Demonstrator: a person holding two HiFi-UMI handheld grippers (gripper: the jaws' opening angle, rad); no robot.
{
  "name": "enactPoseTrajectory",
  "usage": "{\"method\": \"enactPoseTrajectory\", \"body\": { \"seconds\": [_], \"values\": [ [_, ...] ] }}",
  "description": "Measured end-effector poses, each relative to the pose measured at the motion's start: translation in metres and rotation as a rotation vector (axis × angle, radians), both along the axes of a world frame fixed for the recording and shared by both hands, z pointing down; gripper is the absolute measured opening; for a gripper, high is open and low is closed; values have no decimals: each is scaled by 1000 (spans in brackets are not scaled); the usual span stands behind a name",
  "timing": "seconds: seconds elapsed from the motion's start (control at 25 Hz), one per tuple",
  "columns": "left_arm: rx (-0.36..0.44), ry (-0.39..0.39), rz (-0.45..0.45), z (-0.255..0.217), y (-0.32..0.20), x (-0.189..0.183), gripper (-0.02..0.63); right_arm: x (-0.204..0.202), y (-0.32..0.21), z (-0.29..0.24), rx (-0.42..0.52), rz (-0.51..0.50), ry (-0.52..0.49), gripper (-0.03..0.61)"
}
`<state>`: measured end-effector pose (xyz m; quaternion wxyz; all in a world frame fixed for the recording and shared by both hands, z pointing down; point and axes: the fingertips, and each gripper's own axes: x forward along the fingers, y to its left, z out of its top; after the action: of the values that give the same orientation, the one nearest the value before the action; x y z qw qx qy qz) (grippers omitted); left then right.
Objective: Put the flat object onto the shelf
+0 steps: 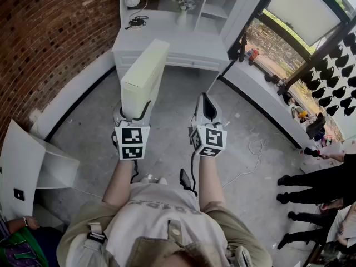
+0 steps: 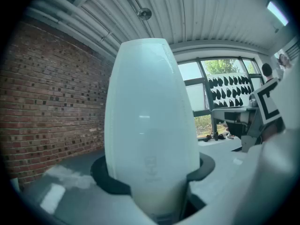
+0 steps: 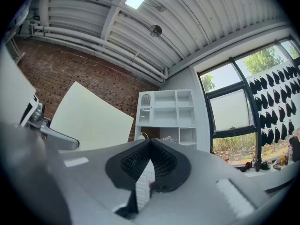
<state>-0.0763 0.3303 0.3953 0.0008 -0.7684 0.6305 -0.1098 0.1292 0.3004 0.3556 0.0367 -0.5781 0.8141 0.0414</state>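
Note:
The flat object is a pale cream board (image 1: pixel 143 77), held on edge and pointing toward the white shelf unit (image 1: pixel 192 24) at the back of the room. My left gripper (image 1: pixel 135 111) is shut on the board's near end. In the left gripper view the board (image 2: pixel 150 111) fills the middle, with a black jaw pressed against each side. My right gripper (image 1: pixel 204 100) hangs beside it on the right, shut and empty. In the right gripper view its ribbed jaws (image 3: pixel 149 165) meet, the board (image 3: pixel 89 118) shows at the left and the shelf unit (image 3: pixel 166 111) stands ahead.
A brick wall (image 1: pixel 50 32) runs along the left. A lamp (image 1: pixel 133 1) and a vase of flowers (image 1: pixel 183 5) stand on the shelf unit. A white cabinet (image 1: pixel 33 163) stands at lower left. People's legs (image 1: pixel 311 179) and a floor cable (image 1: pixel 253 149) are at the right.

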Motion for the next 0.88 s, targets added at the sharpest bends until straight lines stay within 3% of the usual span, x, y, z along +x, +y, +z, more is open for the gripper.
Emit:
{"method": "enactPoseTrajectory", "body": {
  "seconds": [0.68,0.8,0.88],
  "values": [
    [11,34,-13,-1,-16,20,299,19,-16,2,-7,-14,-3,0],
    [16,95,-21,-2,-21,25,299,28,-22,1,-20,-26,-67,0],
    [16,198,-27,-3,-26,26,299,38,-27,1,-35,-33,-154,2]
  ]
}}
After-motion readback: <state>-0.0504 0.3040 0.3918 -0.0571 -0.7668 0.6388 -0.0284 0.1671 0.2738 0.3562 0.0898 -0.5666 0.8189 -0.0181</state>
